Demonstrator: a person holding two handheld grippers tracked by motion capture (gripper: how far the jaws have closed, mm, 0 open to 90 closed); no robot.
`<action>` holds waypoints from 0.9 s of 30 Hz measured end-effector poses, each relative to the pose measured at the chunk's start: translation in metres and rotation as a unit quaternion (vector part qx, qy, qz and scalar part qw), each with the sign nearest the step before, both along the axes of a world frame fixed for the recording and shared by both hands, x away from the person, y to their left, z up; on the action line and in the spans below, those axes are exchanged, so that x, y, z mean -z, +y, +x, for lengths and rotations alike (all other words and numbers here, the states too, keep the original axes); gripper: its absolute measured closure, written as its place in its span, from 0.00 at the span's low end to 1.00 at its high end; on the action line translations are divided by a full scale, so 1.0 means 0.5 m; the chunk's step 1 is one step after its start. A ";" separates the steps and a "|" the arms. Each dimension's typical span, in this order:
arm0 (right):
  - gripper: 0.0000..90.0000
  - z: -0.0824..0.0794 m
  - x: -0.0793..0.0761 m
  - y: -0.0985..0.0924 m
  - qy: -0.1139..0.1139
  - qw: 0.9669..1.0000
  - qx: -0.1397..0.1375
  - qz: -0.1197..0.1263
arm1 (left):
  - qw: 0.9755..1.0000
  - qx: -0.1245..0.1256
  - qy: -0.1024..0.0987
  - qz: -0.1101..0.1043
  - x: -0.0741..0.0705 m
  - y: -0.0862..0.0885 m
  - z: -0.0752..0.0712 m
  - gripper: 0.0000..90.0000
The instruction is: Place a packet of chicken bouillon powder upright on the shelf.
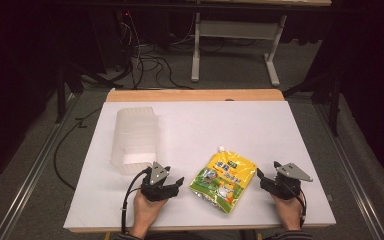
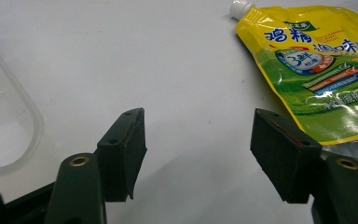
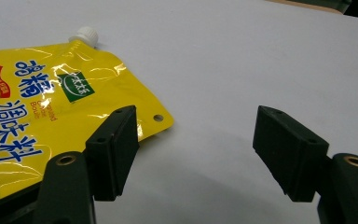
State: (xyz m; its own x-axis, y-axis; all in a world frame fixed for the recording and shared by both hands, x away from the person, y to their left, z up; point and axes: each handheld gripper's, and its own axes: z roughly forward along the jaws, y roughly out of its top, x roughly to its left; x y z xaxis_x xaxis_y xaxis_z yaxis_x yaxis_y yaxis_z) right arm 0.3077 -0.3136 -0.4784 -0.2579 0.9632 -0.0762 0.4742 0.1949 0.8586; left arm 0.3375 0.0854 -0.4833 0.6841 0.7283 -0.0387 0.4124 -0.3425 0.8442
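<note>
A yellow pouch (image 1: 223,181) with a small white cap (image 1: 221,148) lies flat on the white bench (image 1: 230,125), near the front edge and between the two grippers. Its cap end points away from the person.

The left gripper (image 1: 172,183) is just left of the pouch, low over the bench, and its jaws stand open with nothing between them. In the left gripper view the pouch (image 2: 317,70) is ahead and to the right of the jaws; its lower edge comes close behind the right jaw, but I cannot tell if it touches. The right gripper (image 1: 264,176) is just right of the pouch, and its jaws are also open and hold nothing. In the right gripper view the pouch (image 3: 51,116) reaches behind the left jaw, and the bare bench lies between the two jaws.

A clear plastic container (image 1: 134,140) lies on the left half of the bench, just beyond the left gripper. Its rounded rim (image 2: 23,121) shows at the left edge of the left gripper view, apart from the jaws. Nothing lies between either gripper and the pouch.

Behind the bench, on the floor, there are dark cables (image 1: 145,62) and the grey legs of another table (image 1: 235,45).
</note>
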 end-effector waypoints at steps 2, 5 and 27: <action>0.34 0.001 0.000 0.000 0.001 1.000 -0.001 -0.003 | 1.000 0.000 0.002 0.001 0.000 -0.001 0.001 0.40; 0.33 0.002 0.000 0.000 0.004 1.000 -0.002 -0.004 | 1.000 0.001 0.005 0.010 0.001 -0.004 0.002 0.39; 0.33 0.002 0.000 -0.001 0.001 1.000 -0.001 -0.002 | 0.999 -0.002 -0.029 0.038 -0.001 -0.015 -0.012 0.33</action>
